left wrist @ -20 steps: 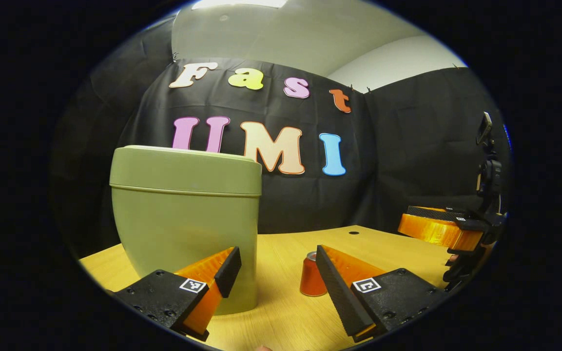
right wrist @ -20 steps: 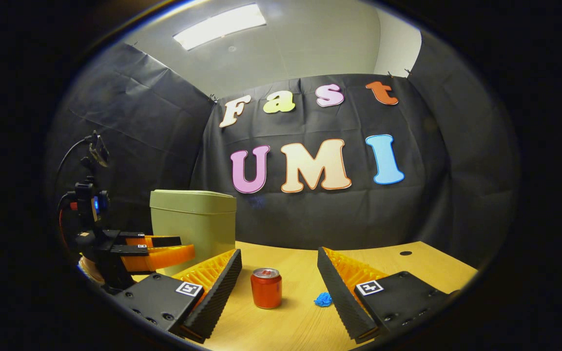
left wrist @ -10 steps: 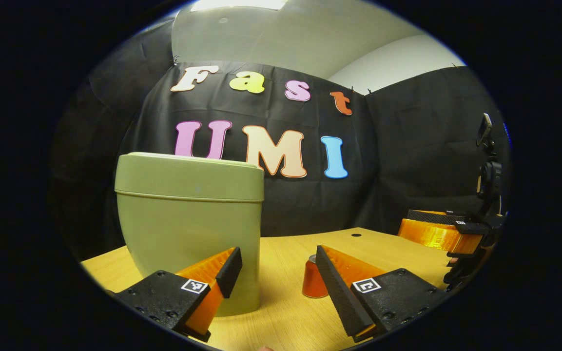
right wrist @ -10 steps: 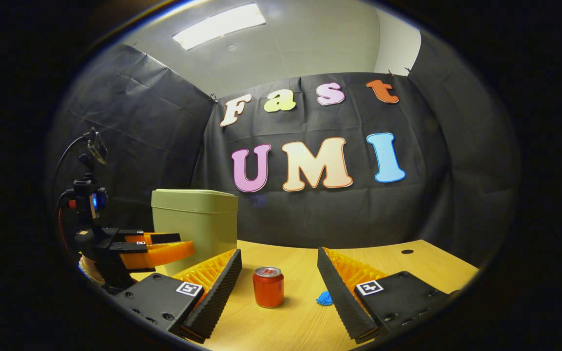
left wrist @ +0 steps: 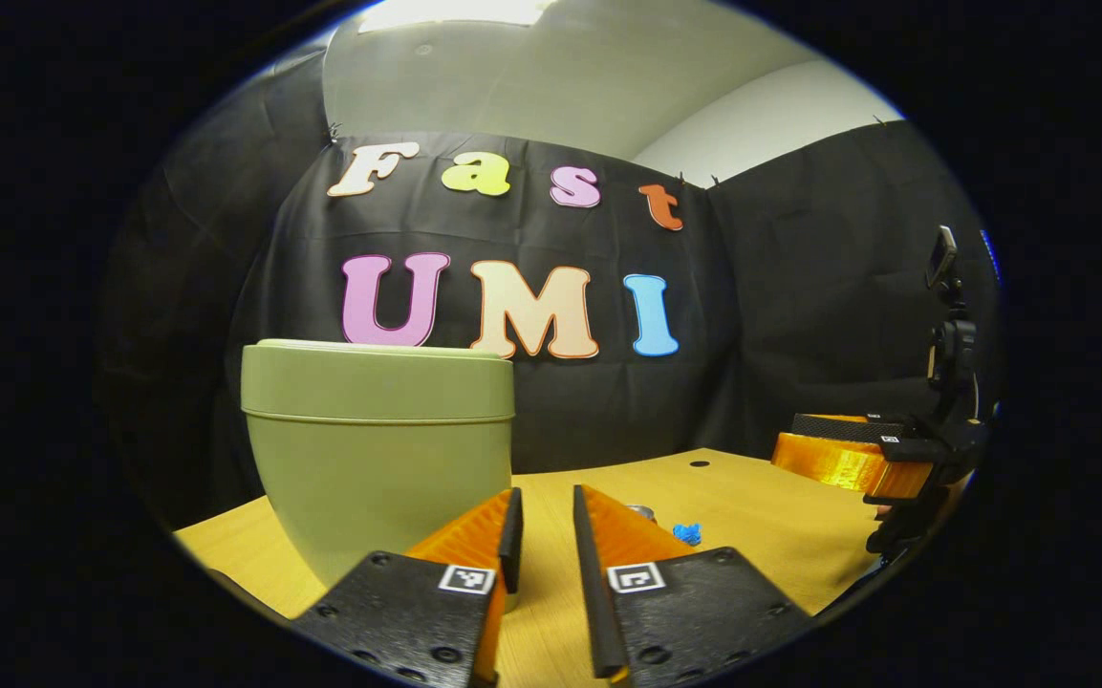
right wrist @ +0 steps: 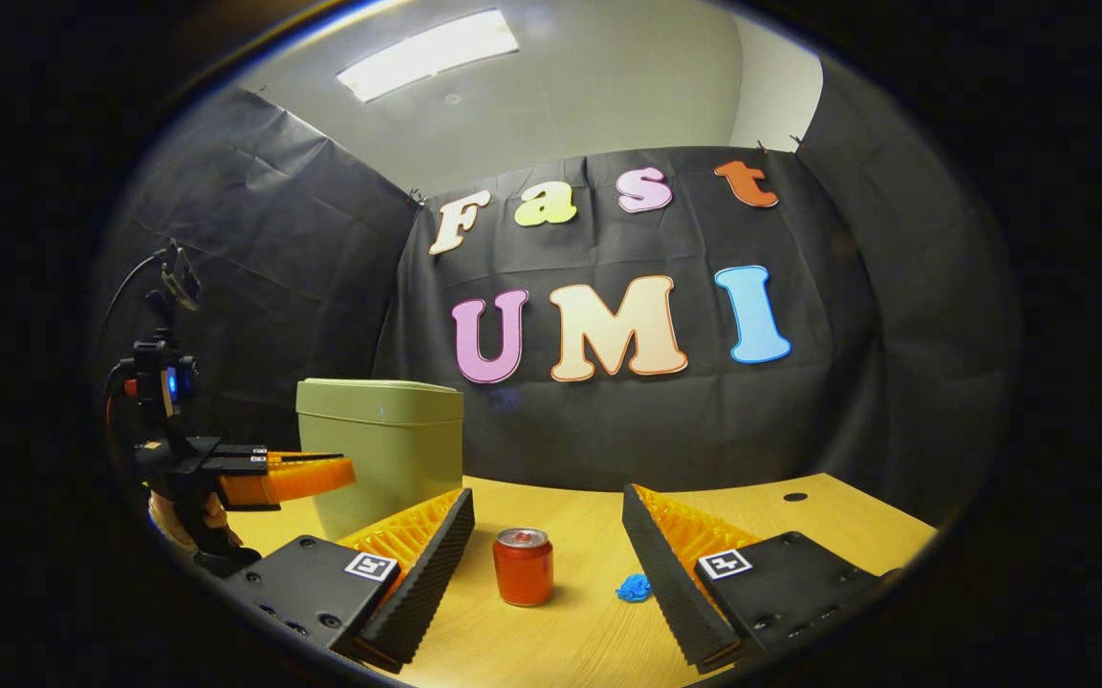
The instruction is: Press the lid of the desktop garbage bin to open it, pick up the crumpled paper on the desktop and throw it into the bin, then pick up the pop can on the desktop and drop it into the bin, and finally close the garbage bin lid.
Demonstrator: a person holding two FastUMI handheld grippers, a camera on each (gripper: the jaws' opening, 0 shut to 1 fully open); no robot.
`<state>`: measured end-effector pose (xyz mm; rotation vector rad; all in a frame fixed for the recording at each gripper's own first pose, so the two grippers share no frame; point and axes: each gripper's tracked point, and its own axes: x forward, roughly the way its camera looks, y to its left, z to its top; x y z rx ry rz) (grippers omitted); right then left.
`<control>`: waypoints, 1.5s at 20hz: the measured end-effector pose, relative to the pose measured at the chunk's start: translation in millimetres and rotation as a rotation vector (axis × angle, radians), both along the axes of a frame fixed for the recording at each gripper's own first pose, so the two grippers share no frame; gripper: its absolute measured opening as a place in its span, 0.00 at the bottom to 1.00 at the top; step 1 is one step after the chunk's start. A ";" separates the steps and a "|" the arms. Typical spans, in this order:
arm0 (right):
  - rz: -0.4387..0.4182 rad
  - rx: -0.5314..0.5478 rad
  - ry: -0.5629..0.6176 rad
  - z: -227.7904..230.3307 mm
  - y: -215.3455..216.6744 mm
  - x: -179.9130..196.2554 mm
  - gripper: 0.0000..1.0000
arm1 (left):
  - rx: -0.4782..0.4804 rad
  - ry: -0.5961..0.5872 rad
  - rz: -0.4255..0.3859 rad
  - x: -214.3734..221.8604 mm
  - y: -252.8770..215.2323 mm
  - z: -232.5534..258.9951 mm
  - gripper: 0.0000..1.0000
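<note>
- Black cloth booth with a pale ceiling and a ceiling light [right wrist: 428, 53], and everything sits on a light wooden table [right wrist: 570, 640] with a small dark hole [right wrist: 795, 497] near its far right edge.
- The green bin [left wrist: 380, 449] stands on the left part of the table, lid [left wrist: 378, 382] down flat and closed. In the right gripper view it's the bin [right wrist: 383, 454] back-left of the can.
- Left gripper [left wrist: 543, 516] is held low and level in front of the bin's lower right side, pointing across the table. Its 2 fingers are nearly together, just a thin slit between them, and there's nothing in that slit.
- From the right gripper view, that left gripper [right wrist: 345, 468] hangs in the air just short of the bin's front, fingers level, with a bit of the hand [right wrist: 178, 521] under it.
- Right gripper [right wrist: 546, 521] sits low over the table with its fingers spread wide, gripping nothing.
- The orange can [right wrist: 524, 567] stands upright on the table between those spread fingers, not touching either one.
- The small blue crumpled paper [right wrist: 634, 587] lies on the table right of the can, just beside the inner side of the right finger.
- In the left gripper view the paper [left wrist: 686, 531] shows past the finger, and only a sliver of the can top [left wrist: 644, 512] peeks out.
- The right gripper [left wrist: 780, 449] also shows far right there, level above the table edge.
</note>
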<state>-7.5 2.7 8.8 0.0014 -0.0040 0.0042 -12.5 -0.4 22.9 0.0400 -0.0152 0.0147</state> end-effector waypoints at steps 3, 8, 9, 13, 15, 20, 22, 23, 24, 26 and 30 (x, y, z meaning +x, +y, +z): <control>-0.007 -0.003 -0.003 -0.3 -3.0 0.2 0.98 | -0.008 0.018 0.003 -3.4 6.5 10.4 0.07; -0.014 0.012 0.008 -3.1 -9.0 0.9 0.98 | 0.023 -0.012 0.028 -3.4 23.0 63.2 0.00; -0.015 0.015 0.007 -3.9 -9.7 0.4 0.98 | 0.031 -0.023 0.055 -0.1 32.0 77.2 0.00; -0.015 0.020 0.004 -3.9 -10.2 0.7 0.98 | 0.023 -0.044 0.125 16.2 62.5 117.9 0.00; -0.018 0.005 0.004 -3.2 -9.4 1.1 0.98 | 0.024 -0.021 0.159 29.1 81.9 120.9 0.00; -0.019 -0.044 0.009 -4.8 -9.5 0.1 0.98 | 0.031 0.098 0.220 55.5 114.3 96.2 0.00; -0.027 -0.057 0.019 -9.3 -12.9 1.6 0.98 | 0.019 0.112 0.219 56.2 116.0 91.6 0.00; -0.029 -0.057 0.028 -13.2 -13.8 1.8 0.98 | 0.012 0.108 0.208 60.3 113.9 91.6 0.00; -0.026 -0.050 0.037 -15.2 -13.1 2.1 0.98 | 0.015 0.115 0.200 60.9 111.5 90.6 0.00; -0.012 -0.025 0.045 -16.8 -8.9 2.7 0.98 | 0.011 0.121 0.196 60.9 112.9 88.7 0.00; 0.000 -0.011 0.042 -14.2 -4.8 2.8 0.98 | 0.015 0.128 0.184 59.4 112.7 85.8 0.00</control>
